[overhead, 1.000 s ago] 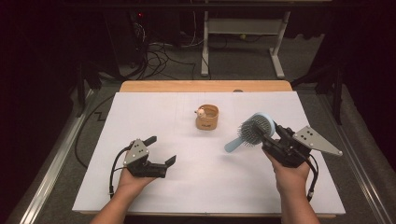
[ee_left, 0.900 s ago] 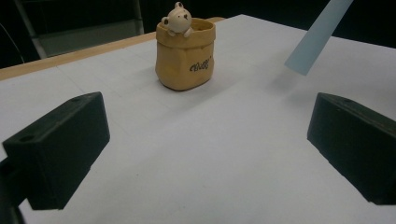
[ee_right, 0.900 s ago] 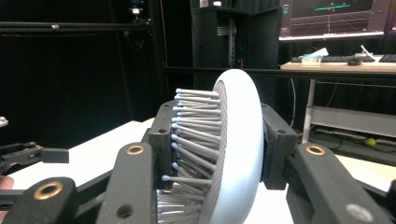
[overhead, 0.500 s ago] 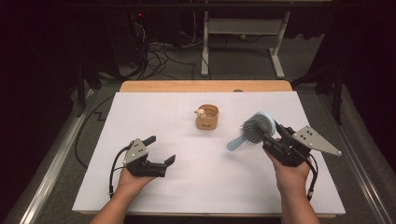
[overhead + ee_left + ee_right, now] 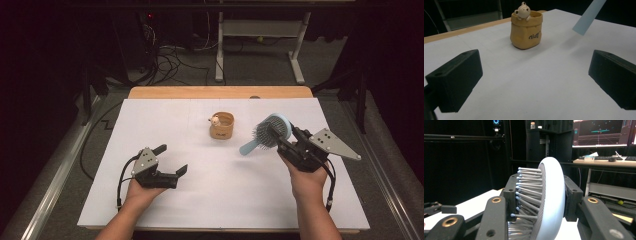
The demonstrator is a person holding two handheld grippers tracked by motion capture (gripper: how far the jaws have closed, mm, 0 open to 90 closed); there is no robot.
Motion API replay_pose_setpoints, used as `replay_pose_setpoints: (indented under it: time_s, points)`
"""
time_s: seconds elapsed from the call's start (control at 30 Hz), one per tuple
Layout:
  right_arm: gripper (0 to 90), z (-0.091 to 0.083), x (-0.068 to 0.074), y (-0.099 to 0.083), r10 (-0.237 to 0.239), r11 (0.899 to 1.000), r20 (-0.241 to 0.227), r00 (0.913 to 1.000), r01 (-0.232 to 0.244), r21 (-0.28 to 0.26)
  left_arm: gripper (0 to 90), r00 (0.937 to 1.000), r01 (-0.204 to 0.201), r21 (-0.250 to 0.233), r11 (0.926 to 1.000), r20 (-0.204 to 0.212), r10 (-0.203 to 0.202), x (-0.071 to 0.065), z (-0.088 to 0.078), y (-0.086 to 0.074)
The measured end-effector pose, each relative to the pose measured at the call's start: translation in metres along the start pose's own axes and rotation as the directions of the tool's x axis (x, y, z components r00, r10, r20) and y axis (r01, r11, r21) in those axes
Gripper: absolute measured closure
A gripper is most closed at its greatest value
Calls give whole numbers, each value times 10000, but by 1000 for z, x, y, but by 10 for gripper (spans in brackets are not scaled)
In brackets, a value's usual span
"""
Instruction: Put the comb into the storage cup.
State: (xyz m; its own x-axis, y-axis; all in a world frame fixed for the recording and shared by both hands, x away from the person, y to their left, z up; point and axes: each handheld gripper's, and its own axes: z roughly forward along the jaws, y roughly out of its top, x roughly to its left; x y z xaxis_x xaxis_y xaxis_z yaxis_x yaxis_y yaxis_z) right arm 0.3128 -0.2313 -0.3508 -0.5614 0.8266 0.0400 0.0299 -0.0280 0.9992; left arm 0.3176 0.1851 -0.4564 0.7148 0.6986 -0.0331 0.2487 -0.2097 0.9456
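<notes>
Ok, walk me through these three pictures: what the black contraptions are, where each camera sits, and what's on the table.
A person holds a hand-operated grasping tool in each hand. The high view looks down on the white table. The other two cameras ride on the tools and look along their black jaws.

The left tool sits low over the table, jaws open and empty; its view looks at a small tan pot with a bear figure on its rim. The right tool is shut on the head of a light blue hairbrush, one jaw on the bristles, one on the back. The brush is lifted, handle pointing toward the pot.
</notes>
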Motion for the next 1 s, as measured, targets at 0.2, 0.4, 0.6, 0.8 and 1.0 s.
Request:
replay_pose_setpoints:
  time_s: [0.2, 0.4, 0.6, 0.8, 1.0]
  points:
    - [584, 7, 1, 6, -204, 9998, 73, 9998, 205, -27, 0, 10000, 18, 9, 10000, 29, -18, 1, -1, 0]
    - [584, 10, 0, 12, -193, 9996, 165, 9997, 196, -183, 0, 10000, -26, -31, 10000, 18, 26, -1, -1, 0]
    - [584, 14, -1, 20, -245, 9993, 209, 9995, 250, -263, 0, 10000, -20, -112, 9999, 69, 21, 0, -2, -1]
    - [584, 18, 1, 31, -339, 9986, 211, 9992, 347, -407, 0, 9999, 27, -192, 9998, 122, -24, 0, -3, -1]
    - [584, 24, 4, 41, -365, 9982, 235, 9991, 375, -467, 0, 9999, -17, -158, 9999, 141, 19, -1, -3, -2]
